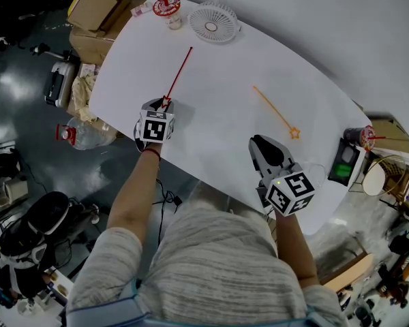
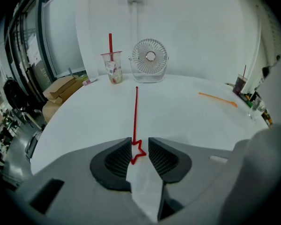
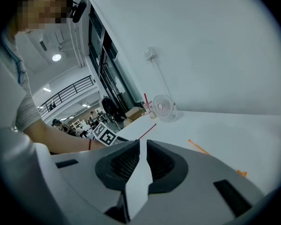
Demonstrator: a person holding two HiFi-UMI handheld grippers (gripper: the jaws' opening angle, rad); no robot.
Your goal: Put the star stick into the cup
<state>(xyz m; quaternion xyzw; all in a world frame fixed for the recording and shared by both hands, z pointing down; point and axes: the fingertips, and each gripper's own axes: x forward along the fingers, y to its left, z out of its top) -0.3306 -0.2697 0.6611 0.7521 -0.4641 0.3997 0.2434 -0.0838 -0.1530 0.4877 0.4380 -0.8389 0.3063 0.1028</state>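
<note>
1. Jaws first, left gripper view: the left gripper has them apart, with the star end of the red star stick right in the gap. The pads aren't pinching it as far as I can see. The stick lies flat on the white table, pointing at the cup, which stands at the far edge just beside a small fan.

2. Right gripper view: the right gripper has its jaws nearly together, only a slim slit between them and nothing in it. It looks parked above the table.

3. Head view: the left gripper is at the near end of the red stick, well apart from the cup. An orange star stick lies ahead of the right gripper.

4. My read: this is the pickup step. The next move calls for closing on the thin star, then lifting, carrying it across and tipping it upright. The cup already holds a red stick and the fan crowds it, so the drop-in could be fiddly.
</note>
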